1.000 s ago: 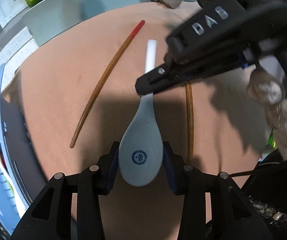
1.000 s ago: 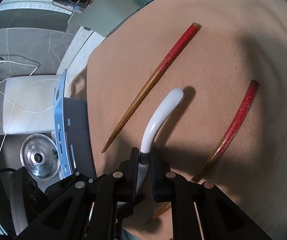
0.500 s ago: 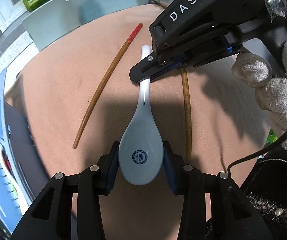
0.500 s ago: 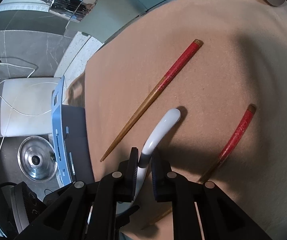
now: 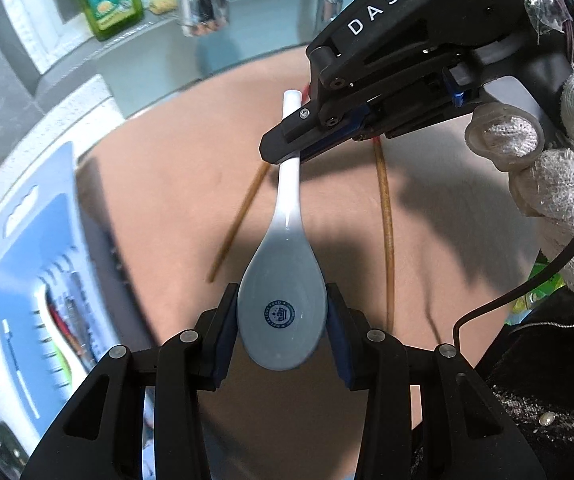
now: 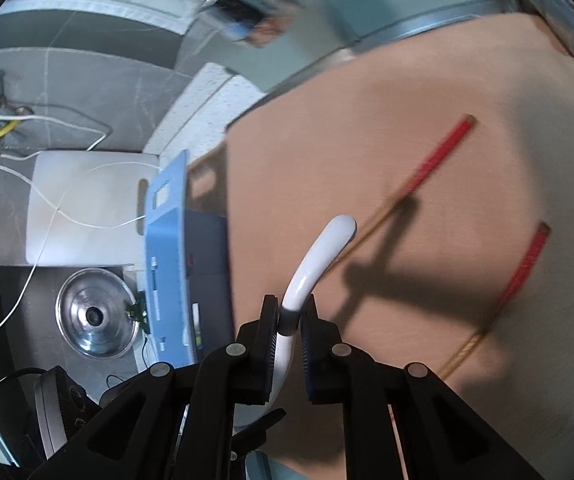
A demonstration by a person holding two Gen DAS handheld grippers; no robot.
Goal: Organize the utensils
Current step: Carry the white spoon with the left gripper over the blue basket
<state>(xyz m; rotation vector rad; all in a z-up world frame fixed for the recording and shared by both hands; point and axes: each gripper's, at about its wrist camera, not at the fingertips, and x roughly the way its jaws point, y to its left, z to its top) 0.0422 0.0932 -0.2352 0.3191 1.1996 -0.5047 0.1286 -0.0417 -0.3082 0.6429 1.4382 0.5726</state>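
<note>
You've got the ceramic soup spoon (image 5: 283, 280) gripped at both ends: left tool (image 5: 282, 322) clamps the bowl, right tool (image 6: 289, 338) is clenched on the handle. The spoon looks lifted off the tan mat (image 5: 167, 184), judging by its shadow. Not stored yet. Two red-tipped chopsticks (image 6: 439, 156) (image 6: 523, 272) lie on the mat, well apart, untouched. The blue utensil rack (image 5: 31, 248) sits at the mat's left edge with some items already inside. Left, as I read it: spoon, then both chopsticks.
</note>
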